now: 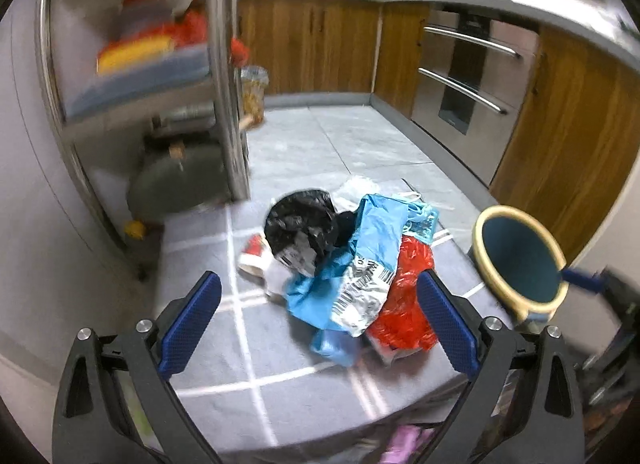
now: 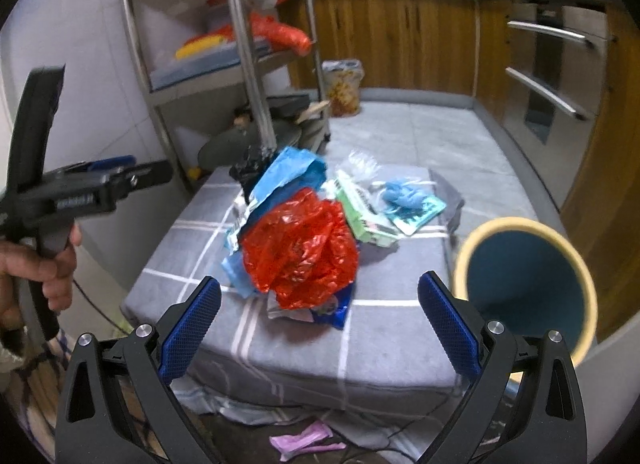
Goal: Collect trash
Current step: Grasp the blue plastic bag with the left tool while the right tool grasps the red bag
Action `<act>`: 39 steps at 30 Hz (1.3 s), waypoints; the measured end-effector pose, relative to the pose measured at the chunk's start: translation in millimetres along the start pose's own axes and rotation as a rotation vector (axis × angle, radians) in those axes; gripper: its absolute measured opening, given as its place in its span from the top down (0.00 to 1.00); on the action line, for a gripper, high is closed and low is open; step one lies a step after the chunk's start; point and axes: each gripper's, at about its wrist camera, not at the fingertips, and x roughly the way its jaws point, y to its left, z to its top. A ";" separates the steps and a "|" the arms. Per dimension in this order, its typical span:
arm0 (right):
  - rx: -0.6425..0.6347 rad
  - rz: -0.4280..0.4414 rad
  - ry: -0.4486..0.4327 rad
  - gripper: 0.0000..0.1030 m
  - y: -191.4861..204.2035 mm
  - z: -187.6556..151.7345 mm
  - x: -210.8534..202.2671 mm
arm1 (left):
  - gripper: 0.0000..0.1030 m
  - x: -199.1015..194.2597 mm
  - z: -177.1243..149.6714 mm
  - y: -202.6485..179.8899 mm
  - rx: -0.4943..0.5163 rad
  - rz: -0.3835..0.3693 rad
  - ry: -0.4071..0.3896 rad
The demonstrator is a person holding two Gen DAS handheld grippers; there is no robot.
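Note:
A pile of trash lies on a table under a grey checked cloth [image 2: 280, 348]. It holds crumpled red plastic [image 2: 300, 252], a blue wrapper [image 2: 288, 172], a black bag [image 1: 304, 220], a silver barcode wrapper [image 1: 360, 292], a green packet [image 2: 360, 212] and a red-and-white cup [image 1: 254, 254]. My left gripper [image 1: 318, 296] hovers open just short of the pile, nothing between its fingers. My right gripper [image 2: 320, 292] is open too, in front of the red plastic. A blue bin with a cream rim [image 2: 528, 280] sits just right of its right finger.
A steel shelf rack [image 2: 248, 64] stands behind the table on the left, wooden cabinets [image 2: 400, 36] and an oven [image 1: 472, 76] behind and right. A snack bag [image 2: 344, 84] is on the tiled floor, a pink wrapper [image 2: 304, 440] under the table edge. A hand [image 2: 40, 264] holds the left gripper.

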 end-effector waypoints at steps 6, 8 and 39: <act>0.030 0.032 0.074 0.05 -1.7 8.9 31.3 | 0.09 34.1 18.1 -19.2 -0.018 -0.108 0.076; 0.048 0.040 0.082 0.05 -3.8 8.9 37.7 | 0.11 49.6 23.5 -21.9 -0.036 -0.129 0.105; 0.154 0.104 0.166 0.05 -11.8 11.9 92.6 | 0.92 99.6 44.1 -10.2 -0.121 -0.272 0.233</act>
